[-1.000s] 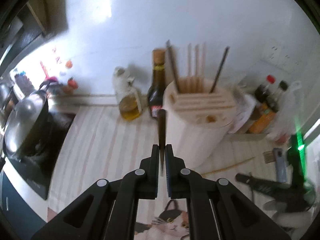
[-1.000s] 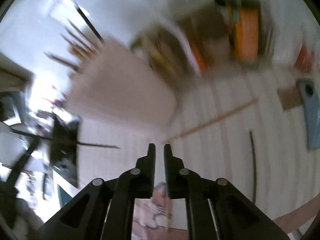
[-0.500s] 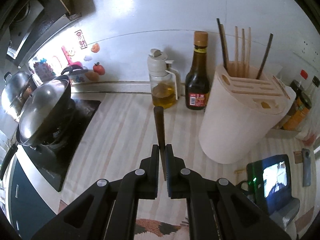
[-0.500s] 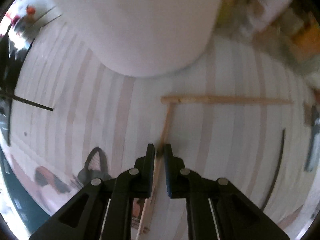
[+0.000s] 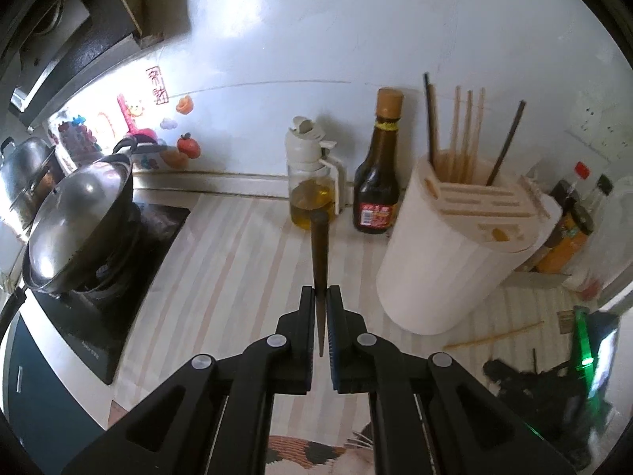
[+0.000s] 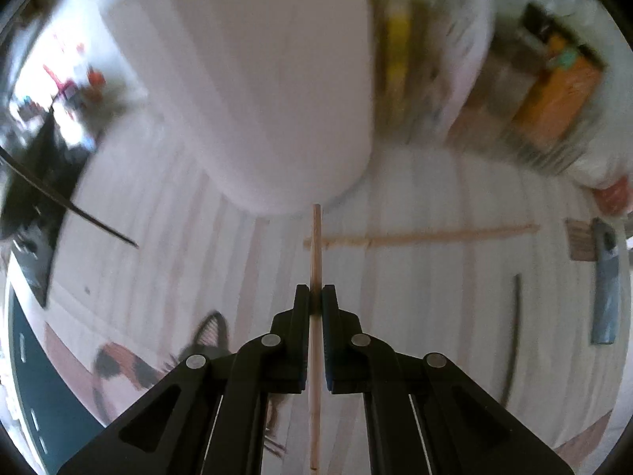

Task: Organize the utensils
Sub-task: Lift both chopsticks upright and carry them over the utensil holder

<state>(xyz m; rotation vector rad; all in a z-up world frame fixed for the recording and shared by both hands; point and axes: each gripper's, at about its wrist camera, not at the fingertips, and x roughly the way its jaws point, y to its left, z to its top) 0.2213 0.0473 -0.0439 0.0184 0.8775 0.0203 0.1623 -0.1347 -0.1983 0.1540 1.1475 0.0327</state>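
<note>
My left gripper (image 5: 321, 297) is shut on a dark brown chopstick (image 5: 319, 249) that points forward above the striped counter. The cream utensil holder (image 5: 455, 245) stands to its right, with several chopsticks (image 5: 459, 126) upright in its back slot. My right gripper (image 6: 315, 297) is shut on a light wooden chopstick (image 6: 315, 253) just in front of the holder's base (image 6: 277, 99). Another light chopstick (image 6: 435, 234) lies across the counter, and a dark chopstick (image 6: 512, 332) lies to the right.
An oil dispenser (image 5: 312, 182) and a dark sauce bottle (image 5: 378, 174) stand by the wall. A wok (image 5: 75, 221) sits on the stove at left. Condiment bottles (image 5: 573, 221) crowd the right. A grey-blue tool (image 6: 605, 285) lies at far right.
My right gripper has closed on the light chopstick and lifted it off the counter. My left gripper has kept the dark chopstick and shifted slightly.
</note>
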